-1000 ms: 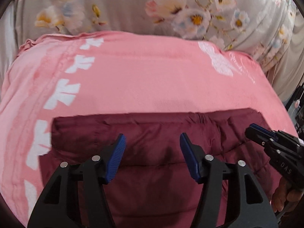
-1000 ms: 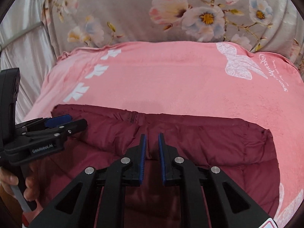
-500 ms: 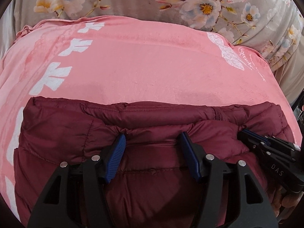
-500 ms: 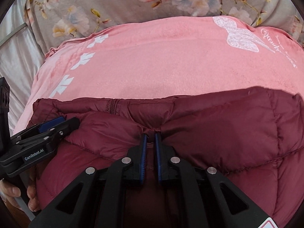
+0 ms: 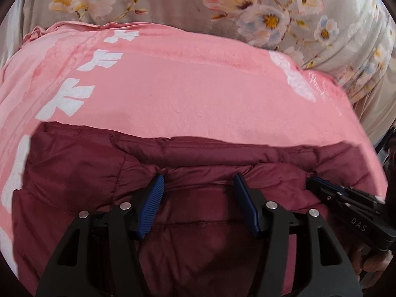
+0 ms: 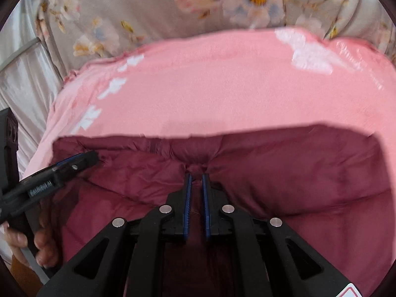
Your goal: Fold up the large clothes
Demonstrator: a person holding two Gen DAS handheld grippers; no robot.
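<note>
the dark red padded jacket point(image 5: 198, 222) lies on a pink blanket point(image 5: 185, 94) spread over a bed, right under both claws and reaching a little way ahead of them. its near part looks already folded over onto itself, since a doubled puffy edge runs across just in front of the claw tips in both views, so at least one fold seems started. it does not look finished: the top layer is bunched and both claws are on it, and it probably needs laying flat, smoothing and perhaps another fold.

the left claw point(image 5: 199, 185) stands about half open, its blue pads point(image 5: 151, 205) set astride a wide hump of the jacket; the tips touch the cloth, but i cannot tell whether they really pinch it. the right claw point(image 6: 195, 180) is nearly closed, clamped on a small gathered pucker of jacket cloth at its tips. seen from the left claw, it sits just to the right, on the same folded edge.

counted: one jacket, one pink blanket, two claws, one flowered sheet point(image 6: 160, 7) beyond the blanket, far ahead of the claws. a hand point(image 6: 29, 245) grips the left claw's handle.
</note>
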